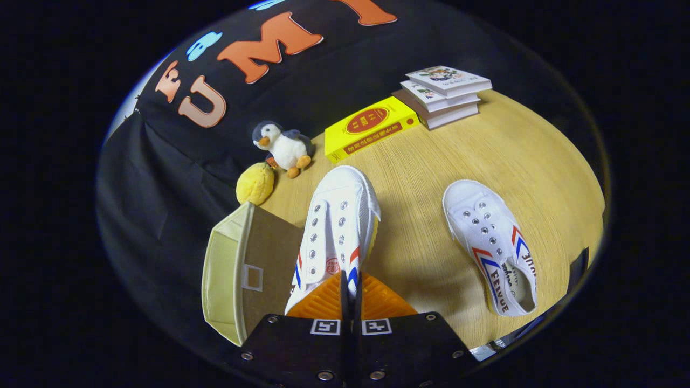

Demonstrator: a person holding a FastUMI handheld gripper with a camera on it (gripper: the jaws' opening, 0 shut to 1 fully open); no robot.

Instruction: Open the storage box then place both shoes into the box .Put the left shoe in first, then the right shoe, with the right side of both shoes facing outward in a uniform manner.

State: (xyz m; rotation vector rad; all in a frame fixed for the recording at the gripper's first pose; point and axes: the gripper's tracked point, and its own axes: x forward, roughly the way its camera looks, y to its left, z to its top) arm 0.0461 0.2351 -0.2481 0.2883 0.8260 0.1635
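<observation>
My gripper [350, 281] is shut on a white canvas shoe [337, 226] with red and blue side stripes. The fingers pinch it near the heel opening and its toe points away from me. It hangs above the wooden table [485, 156], just right of the storage box [223, 275]. The box shows a pale cream inside and a brown panel [269, 253] with a small label window. The second white shoe [493, 242] lies flat on the table to the right, toe pointing away, apart from the fingers.
A plush penguin [283, 145] and a yellow soft ball [256, 183] sit beyond the box by the black cloth wall. A yellow book [369, 126] and a stack of books [444, 94] lie at the table's far side.
</observation>
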